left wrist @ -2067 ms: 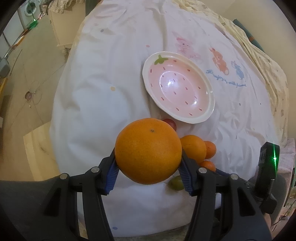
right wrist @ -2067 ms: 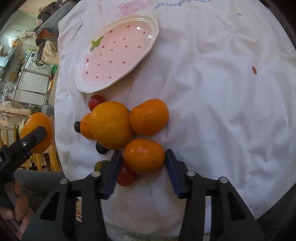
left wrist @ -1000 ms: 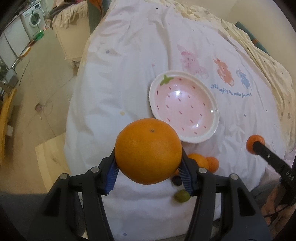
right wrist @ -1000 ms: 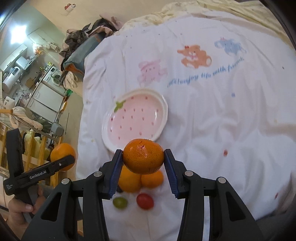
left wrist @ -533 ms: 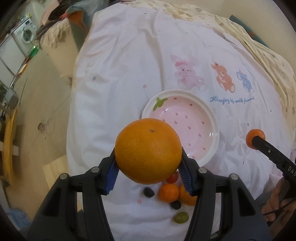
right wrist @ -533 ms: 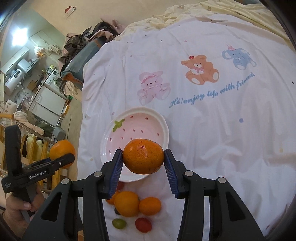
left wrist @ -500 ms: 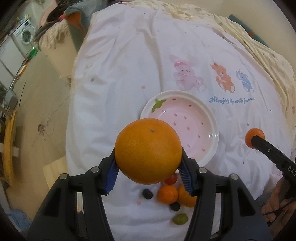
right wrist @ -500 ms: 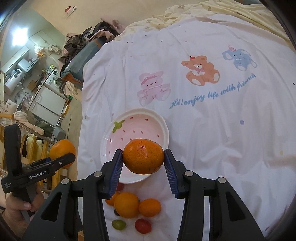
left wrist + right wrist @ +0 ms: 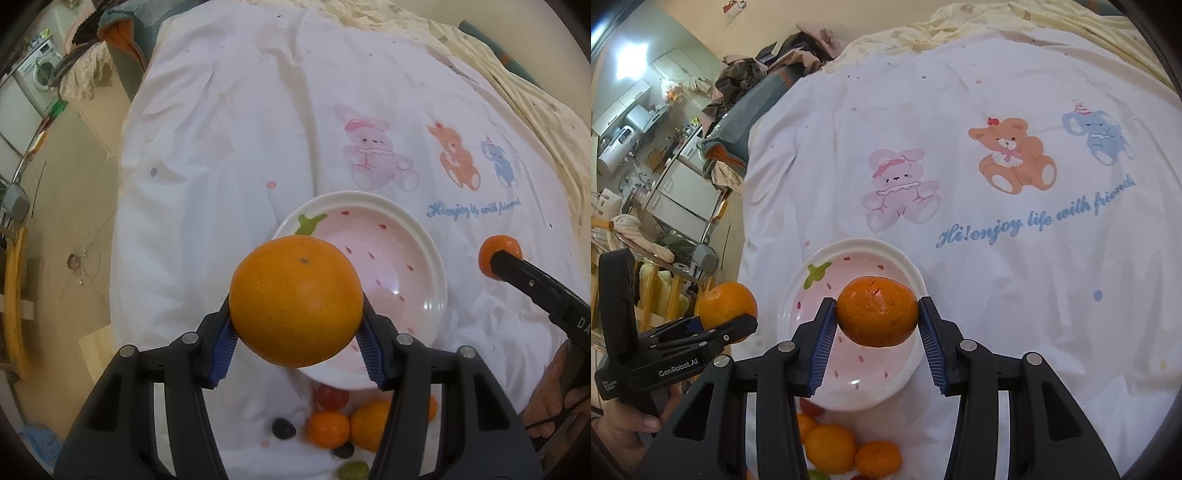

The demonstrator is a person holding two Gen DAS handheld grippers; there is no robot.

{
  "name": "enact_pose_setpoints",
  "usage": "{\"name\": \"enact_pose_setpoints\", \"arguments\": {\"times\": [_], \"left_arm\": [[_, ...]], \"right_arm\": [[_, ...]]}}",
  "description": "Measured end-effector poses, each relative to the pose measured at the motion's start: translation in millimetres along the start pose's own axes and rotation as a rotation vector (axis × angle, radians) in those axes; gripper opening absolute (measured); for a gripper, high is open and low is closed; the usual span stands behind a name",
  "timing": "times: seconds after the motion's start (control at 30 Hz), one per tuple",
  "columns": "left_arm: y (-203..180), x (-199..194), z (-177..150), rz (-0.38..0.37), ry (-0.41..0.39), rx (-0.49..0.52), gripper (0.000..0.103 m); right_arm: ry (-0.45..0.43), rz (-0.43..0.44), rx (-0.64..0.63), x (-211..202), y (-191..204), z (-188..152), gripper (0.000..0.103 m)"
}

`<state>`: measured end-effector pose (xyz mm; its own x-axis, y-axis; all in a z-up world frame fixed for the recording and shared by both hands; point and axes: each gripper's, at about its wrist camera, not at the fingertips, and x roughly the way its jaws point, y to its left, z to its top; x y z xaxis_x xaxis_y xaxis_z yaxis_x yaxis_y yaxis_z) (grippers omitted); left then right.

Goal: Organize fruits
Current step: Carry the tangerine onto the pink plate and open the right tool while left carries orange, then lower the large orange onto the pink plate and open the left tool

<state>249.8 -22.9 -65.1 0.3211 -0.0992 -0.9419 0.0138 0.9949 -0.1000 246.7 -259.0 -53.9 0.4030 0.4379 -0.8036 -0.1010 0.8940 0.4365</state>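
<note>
Two hand-held grippers are up over the bed, each clamped on one fruit. The left hand-held gripper [image 9: 295, 325] squeezes a large orange [image 9: 295, 301] between its blue pads, hanging above the near-left edge of the plate [image 9: 424, 258]. The right hand-held gripper [image 9: 877, 332] pinches a smaller tangerine [image 9: 877, 312], held over the middle of the same plate.

There is one plate, pink with a strawberry pattern and a white rim, lying on the white sheet [image 9: 997, 295] with nothing resting in it.

On the sheet just on the near side of the plate lies a small pile: three orange fruits [image 9: 830, 448], one red tomato [image 9: 331, 397], two dark berries [image 9: 283, 428] and one green grape [image 9: 352, 471]. The grippers' arms hide part of this pile.

Beyond the plate, the sheet carries three printed animals.
</note>
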Motion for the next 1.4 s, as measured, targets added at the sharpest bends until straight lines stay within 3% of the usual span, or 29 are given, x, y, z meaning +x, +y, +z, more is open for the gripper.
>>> {"name": "enact_pose_setpoints", "arguments": {"times": [0.3, 0.67, 0.8, 0.93, 1.0, 1.3, 1.4], "left_arm": [[23, 23, 9, 0.016, 0.02, -0.058, 0.054], [34, 27, 7, 0.002, 0.05, -0.101, 0.054], [33, 27, 7, 0.0, 0.048, -0.103, 0.054], [32, 27, 6, -0.001, 0.047, -0.09, 0.054], [30, 28, 7, 0.0, 0.045, -0.085, 0.054], [9, 41, 8, -0.044, 0.038, -0.04, 0.054], [-3, 47, 11, -0.063, 0.041, -0.02, 0.054]], "right_arm": [[0.088, -0.006, -0.016, 73, -1, 17, 0.047], [0.163, -0.102, -0.2, 126, 31, 16, 0.047], [0.163, -0.093, -0.212, 127, 30, 14, 0.048], [0.148, -0.064, -0.191, 122, 28, 13, 0.068], [0.126, -0.052, -0.186, 116, 28, 14, 0.072], [0.062, -0.018, -0.033, 59, 1, 21, 0.072], [0.053, -0.02, 0.014, 38, -9, 18, 0.076]]}}
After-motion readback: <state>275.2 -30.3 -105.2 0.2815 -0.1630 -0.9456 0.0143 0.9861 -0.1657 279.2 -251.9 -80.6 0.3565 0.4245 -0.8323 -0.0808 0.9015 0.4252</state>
